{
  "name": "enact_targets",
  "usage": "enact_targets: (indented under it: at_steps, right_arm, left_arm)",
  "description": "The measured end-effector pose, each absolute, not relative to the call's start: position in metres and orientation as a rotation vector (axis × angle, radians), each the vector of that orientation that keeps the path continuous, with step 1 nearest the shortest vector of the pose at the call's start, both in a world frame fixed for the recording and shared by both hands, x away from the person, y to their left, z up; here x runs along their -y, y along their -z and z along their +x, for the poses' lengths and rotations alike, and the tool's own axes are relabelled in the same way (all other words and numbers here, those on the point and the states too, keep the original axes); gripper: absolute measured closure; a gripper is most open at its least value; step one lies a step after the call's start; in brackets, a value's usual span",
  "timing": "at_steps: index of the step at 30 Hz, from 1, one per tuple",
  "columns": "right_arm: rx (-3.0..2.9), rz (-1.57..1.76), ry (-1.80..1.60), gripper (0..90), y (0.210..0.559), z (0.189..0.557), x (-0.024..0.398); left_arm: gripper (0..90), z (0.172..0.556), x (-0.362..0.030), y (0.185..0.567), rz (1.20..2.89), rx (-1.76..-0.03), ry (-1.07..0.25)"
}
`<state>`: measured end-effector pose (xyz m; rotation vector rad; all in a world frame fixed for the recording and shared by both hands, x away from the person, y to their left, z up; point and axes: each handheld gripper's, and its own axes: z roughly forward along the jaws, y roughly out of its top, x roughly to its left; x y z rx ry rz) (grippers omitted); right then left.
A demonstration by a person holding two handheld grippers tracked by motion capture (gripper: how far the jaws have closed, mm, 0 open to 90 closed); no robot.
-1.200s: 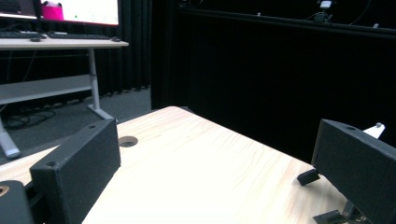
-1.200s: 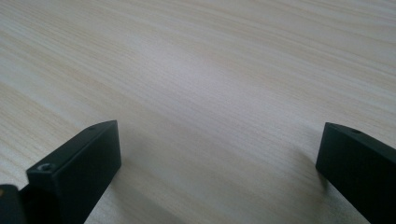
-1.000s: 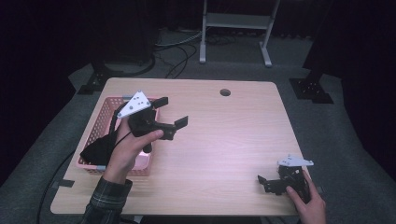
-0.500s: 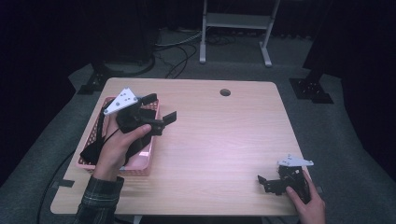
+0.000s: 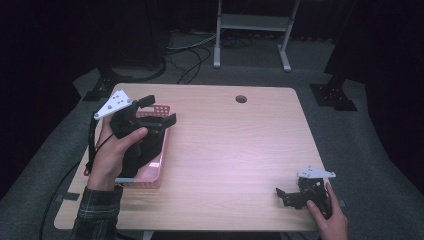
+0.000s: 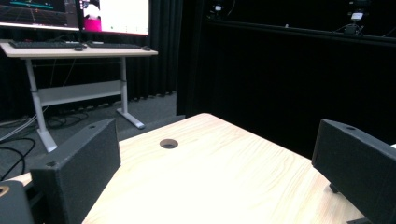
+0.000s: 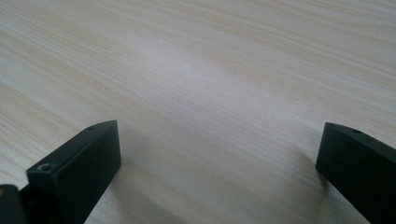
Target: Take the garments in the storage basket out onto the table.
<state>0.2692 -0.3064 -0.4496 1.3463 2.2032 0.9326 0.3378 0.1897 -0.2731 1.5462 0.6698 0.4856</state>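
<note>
Pink basket [image 5: 155,176] at the worktop's [image 5: 235,150] left edge, long axis running front to back. Left tongs [image 5: 156,111] hover directly above its far end, jaws wide and empty. Right tongs [image 5: 283,196] rest well apart at the near right corner, also wide.

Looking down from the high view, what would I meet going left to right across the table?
Left hand-held gripper above the pink basket → round hole in the tabletop → right hand-held gripper by the near right corner.

No readable text, label or number — monitor [image 6: 74,14] content too blurred.
</note>
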Motion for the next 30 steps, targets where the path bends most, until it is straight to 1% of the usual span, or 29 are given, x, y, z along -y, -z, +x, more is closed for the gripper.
enact_targets:
  at_steps: [30]
  right_arm:
    - [-2.203,1.348,-0.932,0.0,0.45,0.269,0.306]
  left_arm:
    - [0.3,0.345,-0.248,0.268,1.494,-0.749,-0.572]
